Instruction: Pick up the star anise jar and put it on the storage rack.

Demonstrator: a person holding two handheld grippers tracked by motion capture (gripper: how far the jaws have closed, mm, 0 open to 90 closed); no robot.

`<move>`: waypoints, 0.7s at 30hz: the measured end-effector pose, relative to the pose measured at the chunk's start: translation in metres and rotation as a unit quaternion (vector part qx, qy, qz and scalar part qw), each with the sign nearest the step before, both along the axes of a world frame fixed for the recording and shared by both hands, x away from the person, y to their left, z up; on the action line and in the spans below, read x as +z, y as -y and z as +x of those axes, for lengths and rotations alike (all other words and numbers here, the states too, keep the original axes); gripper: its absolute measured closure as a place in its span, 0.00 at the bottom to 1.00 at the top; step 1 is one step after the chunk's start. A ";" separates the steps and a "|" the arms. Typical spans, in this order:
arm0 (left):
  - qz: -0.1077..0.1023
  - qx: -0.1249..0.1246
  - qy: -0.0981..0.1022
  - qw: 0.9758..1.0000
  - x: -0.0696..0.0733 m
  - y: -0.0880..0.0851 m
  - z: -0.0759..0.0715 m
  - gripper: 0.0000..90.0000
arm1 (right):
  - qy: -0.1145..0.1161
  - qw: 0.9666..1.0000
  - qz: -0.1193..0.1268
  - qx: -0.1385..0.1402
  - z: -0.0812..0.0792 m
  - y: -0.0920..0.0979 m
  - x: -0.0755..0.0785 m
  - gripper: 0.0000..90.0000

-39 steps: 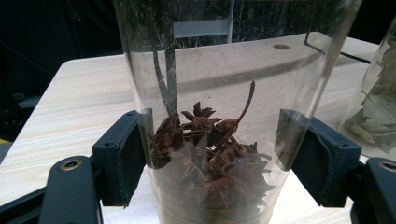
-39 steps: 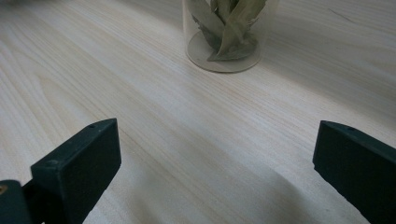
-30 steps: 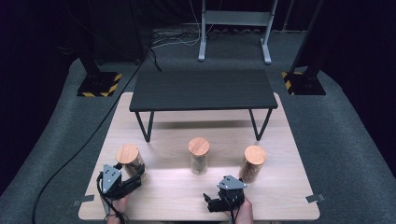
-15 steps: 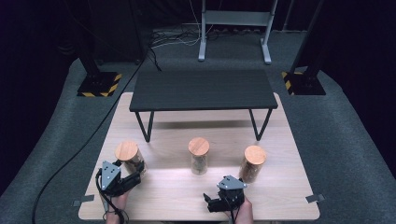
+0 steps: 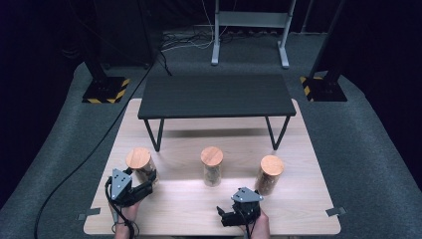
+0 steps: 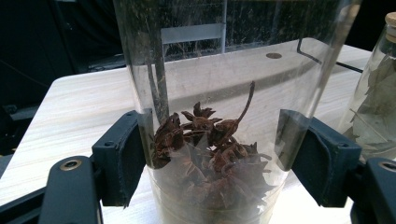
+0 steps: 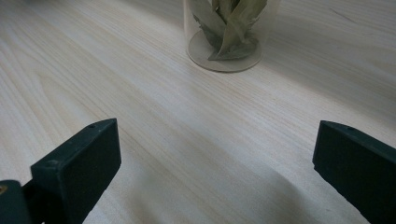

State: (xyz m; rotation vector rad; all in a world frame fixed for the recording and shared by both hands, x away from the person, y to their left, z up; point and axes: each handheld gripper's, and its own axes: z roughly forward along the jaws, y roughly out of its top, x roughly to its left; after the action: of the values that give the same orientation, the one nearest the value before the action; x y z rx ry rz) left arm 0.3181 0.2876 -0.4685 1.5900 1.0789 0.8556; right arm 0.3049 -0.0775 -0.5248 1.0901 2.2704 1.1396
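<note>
Glass and cork make up the three jars that stand in a row on the pale wooden tabletop (image 5: 298,149), in front of a small black bench (image 5: 216,95). In the high view the left gripper (image 5: 147,180) is at the left jar (image 5: 140,163), near the tabletop's front left corner, but from above one cannot tell how the jaws meet it. The left gripper view makes this clear: the left jar (image 6: 219,116) stands upright between the two black jaws, and both pads press on its glass wall low down, so this gripper is clamped on it. This view also shows the content, dark star anise (image 6: 210,149), which the high view leaves too small to read. At its right edge a part of the middle jar (image 6: 373,102) appears, with pale leaves inside. The right gripper (image 5: 224,216) lies near the front edge of the tabletop, apart from the right jar (image 5: 269,174). In the right gripper view its jaws stand wide apart over bare wood with nothing between them, and farther off the base of a jar with bay leaves (image 7: 229,32) is seen.
</note>
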 end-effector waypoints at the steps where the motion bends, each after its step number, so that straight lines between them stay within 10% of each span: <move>1: 0.000 0.000 0.000 1.000 0.000 0.000 0.000 0.28 | 0.000 1.000 0.000 0.000 0.000 0.000 0.000 0.00; 21: -0.002 -0.005 0.005 1.000 0.011 0.001 0.010 0.28 | -0.002 1.000 0.001 0.001 0.000 0.000 0.000 0.00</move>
State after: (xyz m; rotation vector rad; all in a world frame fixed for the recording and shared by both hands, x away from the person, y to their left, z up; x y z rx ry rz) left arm 0.3277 0.2864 -0.4577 1.5860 1.0632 0.8538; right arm 0.3051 -0.0776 -0.5248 1.0908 2.2741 1.1415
